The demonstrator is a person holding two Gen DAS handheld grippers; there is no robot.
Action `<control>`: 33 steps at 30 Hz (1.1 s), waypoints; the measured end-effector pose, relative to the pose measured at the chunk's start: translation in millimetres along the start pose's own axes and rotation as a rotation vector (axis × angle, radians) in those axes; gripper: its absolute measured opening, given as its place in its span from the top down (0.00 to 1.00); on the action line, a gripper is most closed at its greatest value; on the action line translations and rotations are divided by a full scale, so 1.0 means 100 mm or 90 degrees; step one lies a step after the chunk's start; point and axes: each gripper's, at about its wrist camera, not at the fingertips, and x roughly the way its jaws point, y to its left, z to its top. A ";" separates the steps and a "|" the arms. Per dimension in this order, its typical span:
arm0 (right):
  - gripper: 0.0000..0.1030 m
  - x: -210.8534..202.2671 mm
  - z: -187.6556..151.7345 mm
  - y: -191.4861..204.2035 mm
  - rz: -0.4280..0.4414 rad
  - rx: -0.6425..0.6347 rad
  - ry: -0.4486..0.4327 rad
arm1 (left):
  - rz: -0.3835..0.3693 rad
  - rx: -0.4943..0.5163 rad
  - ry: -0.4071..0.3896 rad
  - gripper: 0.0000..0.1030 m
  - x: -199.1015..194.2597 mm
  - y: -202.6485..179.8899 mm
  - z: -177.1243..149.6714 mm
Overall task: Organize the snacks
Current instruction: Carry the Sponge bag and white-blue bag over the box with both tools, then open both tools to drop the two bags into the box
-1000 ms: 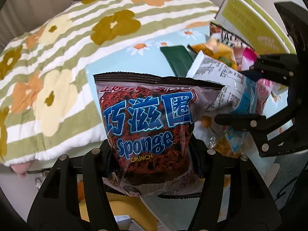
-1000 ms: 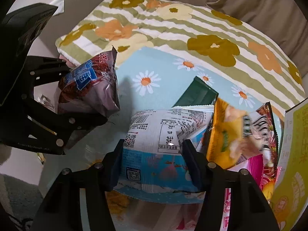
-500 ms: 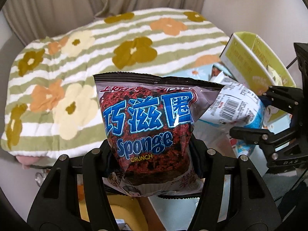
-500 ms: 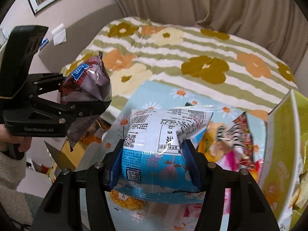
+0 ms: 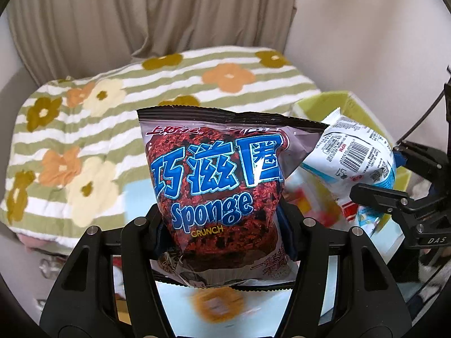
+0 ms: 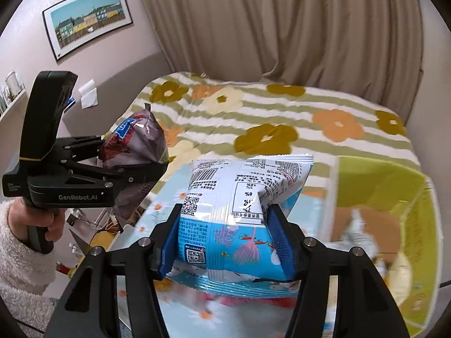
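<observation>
Both crinkly foil packets (image 5: 222, 194) lifted higher

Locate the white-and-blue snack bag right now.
The white-and-blue snack bag is clamped in the right gripper, held up beside the yellow-green box. In the left wrist view it shows right of the Sponge Crunch bag.

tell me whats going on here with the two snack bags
A person is sorting snacks with a handheld gripper in each hand. The left gripper is shut on a brown Sponge Crunch bag, and the right gripper is shut on a white and blue bag. Both bags are held up in the air above a daisy-print cloth. An open yellow-green box sits to the right, near the white and blue bag. Neither bag is in it yet.
</observation>
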 end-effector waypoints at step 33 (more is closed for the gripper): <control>0.47 -0.36 -0.21 -2.46 -0.067 0.202 0.004 | -0.089 0.012 0.124 0.10 1.80 -2.15 0.84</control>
